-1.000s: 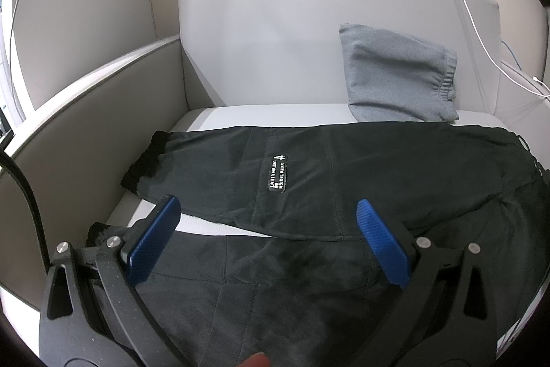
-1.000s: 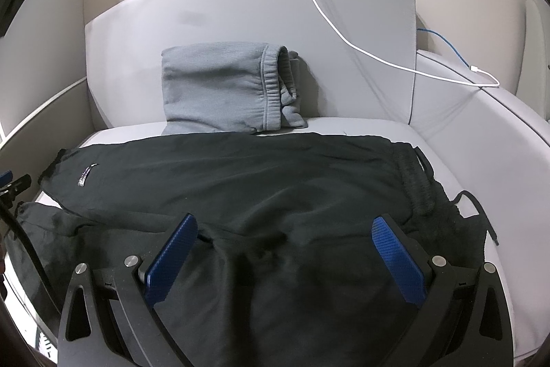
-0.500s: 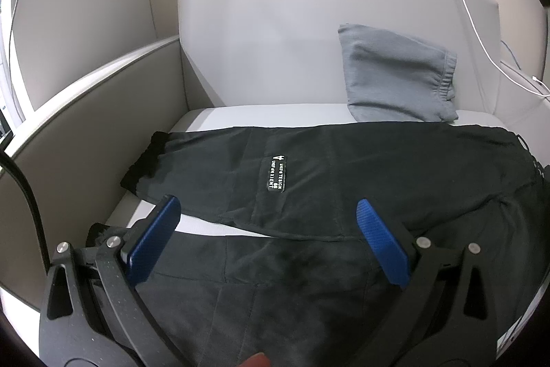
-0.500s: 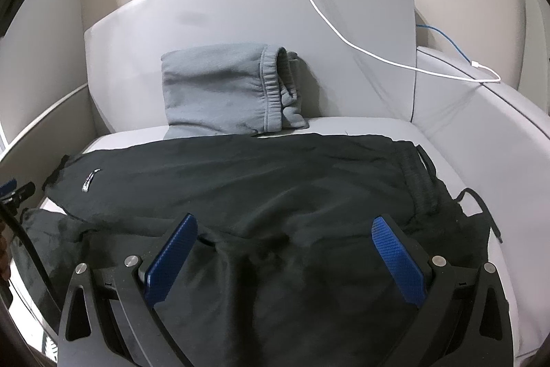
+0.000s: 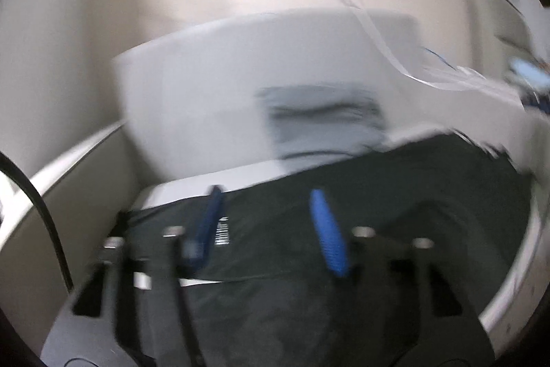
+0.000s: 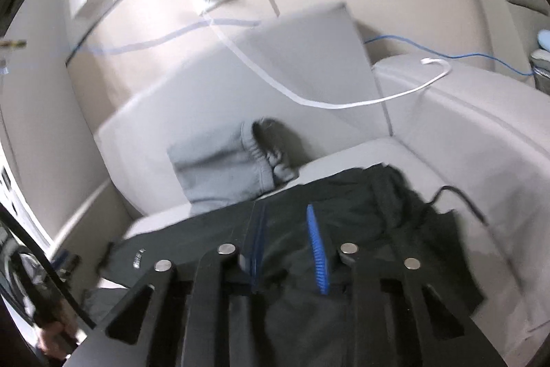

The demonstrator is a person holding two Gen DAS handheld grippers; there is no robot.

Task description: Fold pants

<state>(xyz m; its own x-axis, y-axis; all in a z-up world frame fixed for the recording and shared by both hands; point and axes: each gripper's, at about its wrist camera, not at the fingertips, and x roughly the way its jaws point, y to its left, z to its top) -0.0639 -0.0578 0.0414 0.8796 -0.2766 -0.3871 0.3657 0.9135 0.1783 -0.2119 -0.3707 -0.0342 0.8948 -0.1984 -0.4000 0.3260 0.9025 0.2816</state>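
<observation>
Pants (image 6: 343, 215) are lying dark and mostly flat on the pale sofa seat (image 6: 481, 188), so hardly any folding is showing yet. Left gripper (image 5: 268, 226) is sitting partly open over the cloth; whether it is pinching any is too blurry to tell. Right gripper (image 6: 288, 250) is looking narrower, with dark cloth between its blue fingers (image 6: 318, 250). Grey folded clothes (image 6: 223, 167) are leaning behind

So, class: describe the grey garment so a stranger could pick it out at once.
Find the pale sofa and its upright back cushion. Propped against that cushion sits the folded grey sweatpants, behind the spread black pants. Nothing else is light grey fabric with an elastic cuff.
</observation>
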